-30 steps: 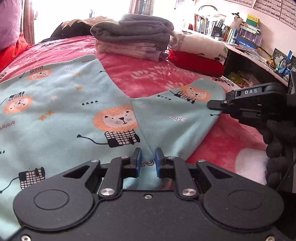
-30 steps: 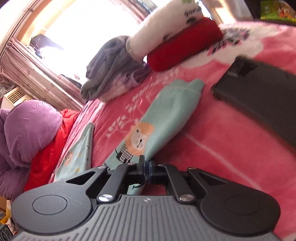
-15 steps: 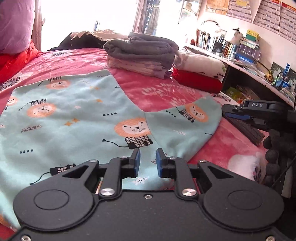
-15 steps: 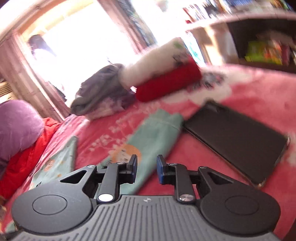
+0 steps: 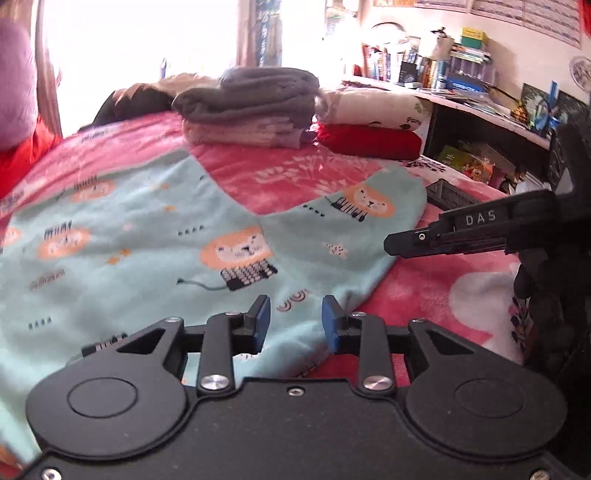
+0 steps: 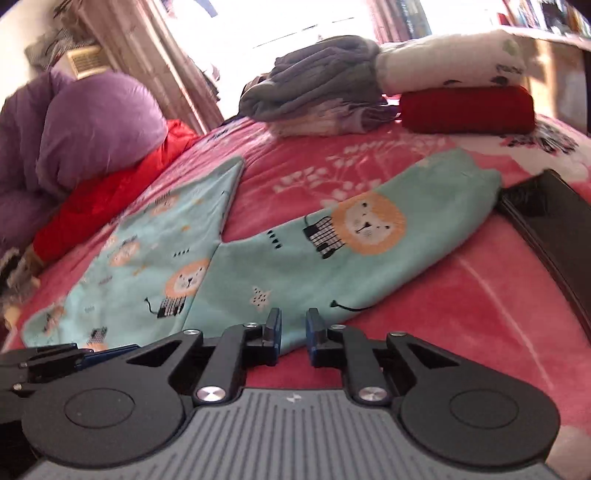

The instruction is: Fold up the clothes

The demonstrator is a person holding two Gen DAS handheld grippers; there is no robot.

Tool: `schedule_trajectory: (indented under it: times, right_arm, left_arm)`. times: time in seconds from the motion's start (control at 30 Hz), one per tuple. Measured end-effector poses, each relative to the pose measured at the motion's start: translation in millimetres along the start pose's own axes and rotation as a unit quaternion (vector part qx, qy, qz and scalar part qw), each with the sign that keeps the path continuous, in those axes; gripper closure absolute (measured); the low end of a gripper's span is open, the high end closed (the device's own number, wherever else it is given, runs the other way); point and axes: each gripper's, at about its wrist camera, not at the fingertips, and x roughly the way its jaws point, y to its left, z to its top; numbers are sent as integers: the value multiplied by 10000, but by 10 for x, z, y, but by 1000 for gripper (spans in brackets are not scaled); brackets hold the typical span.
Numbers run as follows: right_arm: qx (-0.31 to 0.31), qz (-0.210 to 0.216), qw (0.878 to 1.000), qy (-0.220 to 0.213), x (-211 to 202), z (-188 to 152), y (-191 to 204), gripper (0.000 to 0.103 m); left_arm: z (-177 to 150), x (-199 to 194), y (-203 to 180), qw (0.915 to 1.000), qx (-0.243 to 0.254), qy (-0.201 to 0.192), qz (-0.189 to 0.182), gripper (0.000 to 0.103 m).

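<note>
Lion-print garment (image 6: 280, 258) flat; sleeve's long axis toward 2 o'clock. Right gripper (image 6: 293, 338) nearer (probably), parted, empty; left gripper (image 5: 295, 321) wider, empty.

Legible text, one entry: "DAS", pale capital letters on the black side of the right gripper (image 5: 391, 245), seen from the left wrist view, ahead and to the right of the left gripper's (image 5: 295, 319) fingers.

Partly legible: dark lettering beginning "Pa…" on the white folded cloth (image 5: 380, 109) far ahead, on top of the red one; the rest cannot be read.

Wall posters (image 5: 524, 16) and book spines (image 5: 417, 66), far ahead right: print too small to read.
</note>
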Motion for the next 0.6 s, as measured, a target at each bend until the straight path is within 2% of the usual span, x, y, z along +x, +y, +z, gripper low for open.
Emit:
schedule_trajectory:
  times: [0.03, 0.1, 0.13, 0.17, 0.27, 0.43, 0.47, 0.5, 0.53, 0.6]
  right_arm:
    - [291, 145, 9995, 28, -10, -21, -58, 65]
    - [871, 434, 9952, 83, -30, -64, -173, 63]
    - [1160, 578, 9915, 111, -40, -86, -231, 62]
    - [1447, 721, 9867, 138, -50, -107, -289, 62]
    - [2153, 1098, 9699, 316, 20, -242, -313, 62]
    - [2848, 1219, 9503, 321, 183, -291, -354, 64]
    - [2970, 1194, 9470, 286, 211, -300, -362, 66]
    - [3055, 1120, 9453, 242, 230, -311, -369, 74]
    - [3127, 1031, 9440, 194, 240, -327, -382, 86]
    - [3186, 910, 9434, 135, 272, -355, -400, 100]
  left_arm:
    - [5, -1, -69, 9997, 234, -32, -17, 74]
    - [-34, 56, -263, 9962, 871, 25, 9, 74]
    - [-75, 104, -377, 9914, 1304, 96, 92, 74]
    - [-127, 146, -489, 9835, 1784, 143, 249, 74]
    - [-274, 228, -717, 9495, 3042, 214, 742, 74]
    - [-376, 310, -796, 9184, 3788, 311, 1101, 74]
    - [-402, 341, -808, 9110, 3935, 352, 1180, 74]
    - [-415, 363, -810, 9075, 3998, 370, 1234, 74]
    - [-410, 369, -802, 9080, 3974, 363, 1276, 83]
    - [-360, 321, -784, 9154, 3786, 173, 1356, 89]
